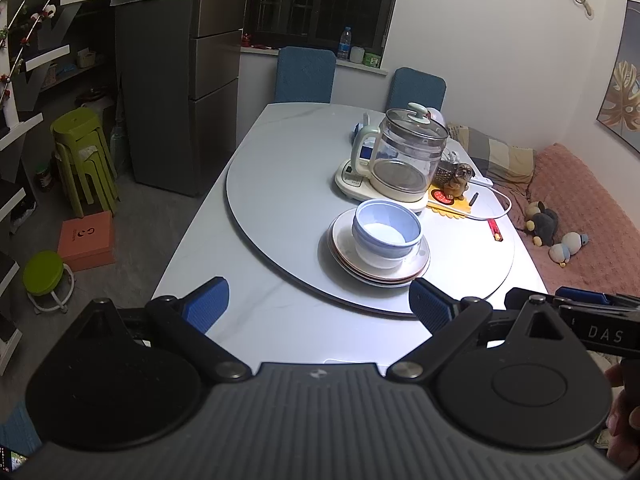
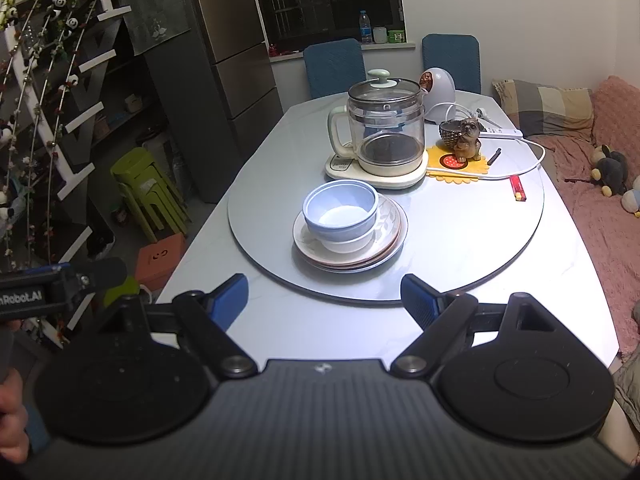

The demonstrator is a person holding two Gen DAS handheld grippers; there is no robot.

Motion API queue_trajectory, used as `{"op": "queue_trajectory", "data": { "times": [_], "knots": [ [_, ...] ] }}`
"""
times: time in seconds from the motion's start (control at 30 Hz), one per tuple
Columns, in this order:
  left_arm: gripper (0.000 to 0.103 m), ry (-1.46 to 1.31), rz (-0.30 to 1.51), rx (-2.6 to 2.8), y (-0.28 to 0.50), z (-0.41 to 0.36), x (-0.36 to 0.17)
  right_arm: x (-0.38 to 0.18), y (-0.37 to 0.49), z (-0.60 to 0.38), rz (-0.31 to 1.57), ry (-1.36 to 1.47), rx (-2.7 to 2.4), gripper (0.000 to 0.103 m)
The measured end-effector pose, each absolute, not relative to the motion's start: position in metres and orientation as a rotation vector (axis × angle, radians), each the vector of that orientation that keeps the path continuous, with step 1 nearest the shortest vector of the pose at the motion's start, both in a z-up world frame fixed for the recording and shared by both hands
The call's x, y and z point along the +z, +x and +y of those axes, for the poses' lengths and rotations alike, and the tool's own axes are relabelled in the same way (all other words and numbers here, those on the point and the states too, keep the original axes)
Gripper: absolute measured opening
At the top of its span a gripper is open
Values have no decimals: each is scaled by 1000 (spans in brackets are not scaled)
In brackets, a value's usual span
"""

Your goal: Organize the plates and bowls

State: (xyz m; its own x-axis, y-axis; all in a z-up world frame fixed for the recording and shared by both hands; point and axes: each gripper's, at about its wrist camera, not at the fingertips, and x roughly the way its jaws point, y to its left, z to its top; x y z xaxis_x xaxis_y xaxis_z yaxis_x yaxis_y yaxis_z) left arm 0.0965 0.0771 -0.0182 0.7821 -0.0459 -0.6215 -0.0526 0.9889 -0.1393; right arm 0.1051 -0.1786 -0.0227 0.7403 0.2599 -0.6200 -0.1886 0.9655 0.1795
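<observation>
Hovering above the near table edge, left gripper (image 1: pixel 320 304) has its blue pads spread wide with nothing between them; right gripper (image 2: pixel 325 300) likewise spread wide and empty, level with it; right gripper's body shows at the right edge of the left wrist view, so the two sit side by side, apart.

Stack of plates (image 1: pixel 416 266) sits on the round turntable (image 1: pixel 280 200) straight ahead of the left gripper, slightly toward its right finger; from the right gripper the same stack (image 2: pixel 390 236) is ahead and a bit toward its left finger; neither gripper touches it.

Blue bowl (image 1: pixel 386 226) is nested in a white bowl (image 1: pixel 378 258), both centred on the plates; blue bowl tilts slightly in the right wrist view (image 2: pixel 340 210).

Glass kettle (image 1: pixel 408 156) on its base stands just beyond the stack, farther from both grippers; dog figurine (image 2: pixel 468 138) on a yellow mat (image 2: pixel 460 170) is to the kettle's right; red item (image 2: pixel 518 188) lies past that, near the turntable rim.
</observation>
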Motion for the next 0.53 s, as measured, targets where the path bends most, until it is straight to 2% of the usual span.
{"op": "queue_trajectory", "data": {
  "times": [0.53],
  "knots": [
    [98, -141, 690, -10, 98, 76, -21, -25, 104, -173, 699, 111, 246, 85]
  ]
}}
